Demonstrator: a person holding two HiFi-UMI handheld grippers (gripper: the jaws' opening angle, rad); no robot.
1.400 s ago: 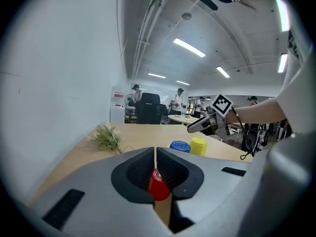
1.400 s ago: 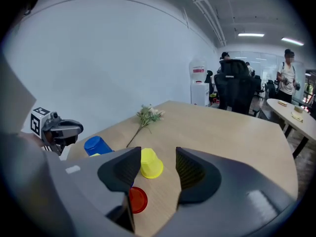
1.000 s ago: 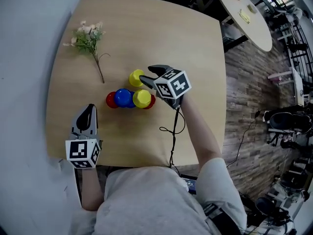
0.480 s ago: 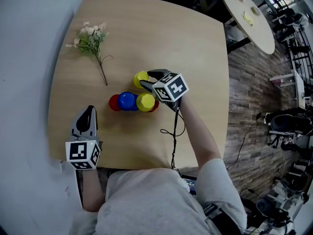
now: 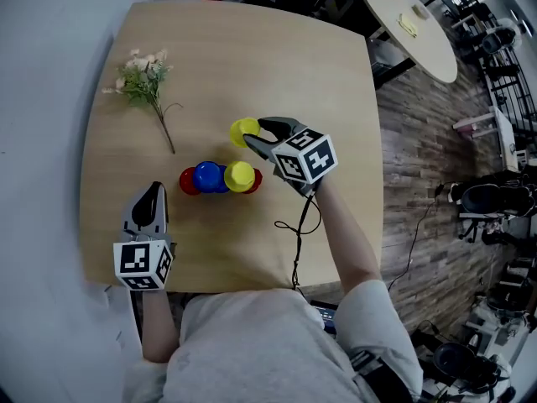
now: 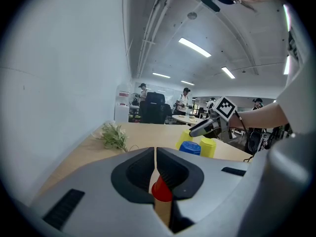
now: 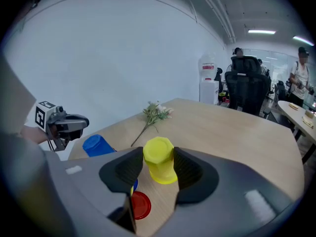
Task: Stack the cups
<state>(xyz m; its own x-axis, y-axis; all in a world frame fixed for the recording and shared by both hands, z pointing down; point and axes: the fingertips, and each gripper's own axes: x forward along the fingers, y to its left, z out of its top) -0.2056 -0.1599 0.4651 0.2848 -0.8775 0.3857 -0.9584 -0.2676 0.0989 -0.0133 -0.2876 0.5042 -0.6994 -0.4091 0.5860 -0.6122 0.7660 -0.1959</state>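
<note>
Right claw (image 5: 254, 133) rose, just closing on yellow cup (image 7: 159, 159), half-hiding red cup (image 7: 140, 205).

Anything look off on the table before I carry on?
Nothing spilled or damaged. The one odd item is a flower sprig lying flat on the table, apart from the cups.

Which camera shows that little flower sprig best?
The head view: the sprig lies whole on the table, from blossoms to stem end, seen from above. The left gripper view catches the sprig low and side-on, its stem hard to follow. In the right gripper view the sprig is far off and small.
</note>
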